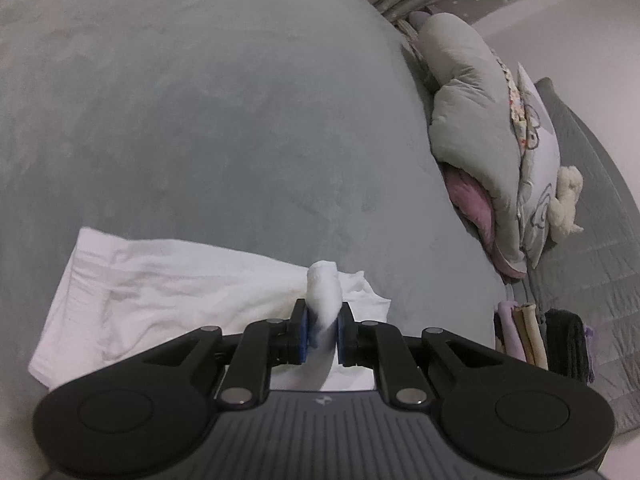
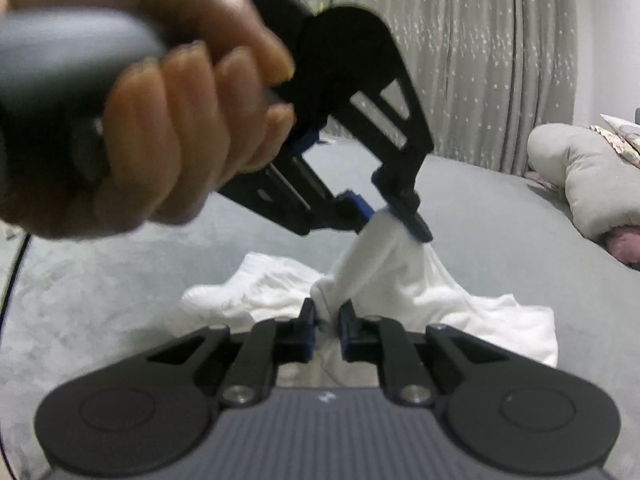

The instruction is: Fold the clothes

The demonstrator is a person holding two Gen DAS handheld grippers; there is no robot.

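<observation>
A white garment (image 1: 168, 288) lies crumpled on the grey bed (image 1: 200, 120). My left gripper (image 1: 323, 320) is shut on a bunched corner of it, which sticks up between the pads. In the right wrist view the left gripper (image 2: 394, 218), held in a hand (image 2: 160, 120), lifts a fold of the white garment (image 2: 440, 300) off the bed. My right gripper (image 2: 327, 320) is shut on another bunch of the same cloth, just below and in front of the left one.
Grey and pink cushions (image 1: 480, 152) and a printed pillow (image 1: 536, 136) lie at the right of the bed. Folded clothes (image 1: 520, 336) are stacked at the right edge. A starred curtain (image 2: 460, 60) hangs behind the bed.
</observation>
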